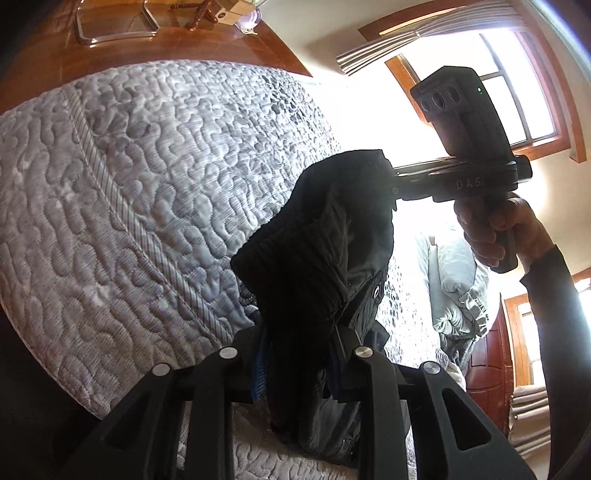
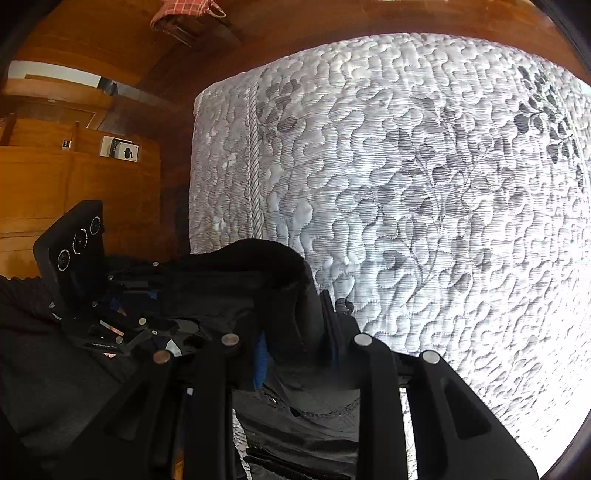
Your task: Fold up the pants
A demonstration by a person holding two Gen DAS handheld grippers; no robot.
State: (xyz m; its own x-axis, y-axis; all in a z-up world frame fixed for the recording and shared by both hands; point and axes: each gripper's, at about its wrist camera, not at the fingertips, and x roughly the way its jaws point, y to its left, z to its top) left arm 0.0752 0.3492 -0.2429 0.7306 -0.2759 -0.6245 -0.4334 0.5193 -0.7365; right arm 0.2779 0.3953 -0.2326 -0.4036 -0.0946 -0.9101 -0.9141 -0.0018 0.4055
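Note:
Black pants hang bunched in the air above a quilted white mattress. My left gripper is shut on their waistband, blue pads pressing the cloth from both sides. In the left wrist view the right gripper pinches the far end of the waistband, held by a hand. In the right wrist view the right gripper is shut on the black pants. The left gripper grips the same waistband at the left. The rest of the pants hangs below.
The mattress fills most of the right wrist view. Wooden floor and a metal chair base lie beyond it. A bright window and a rumpled pale duvet are at the right. Wooden cabinets stand at the left.

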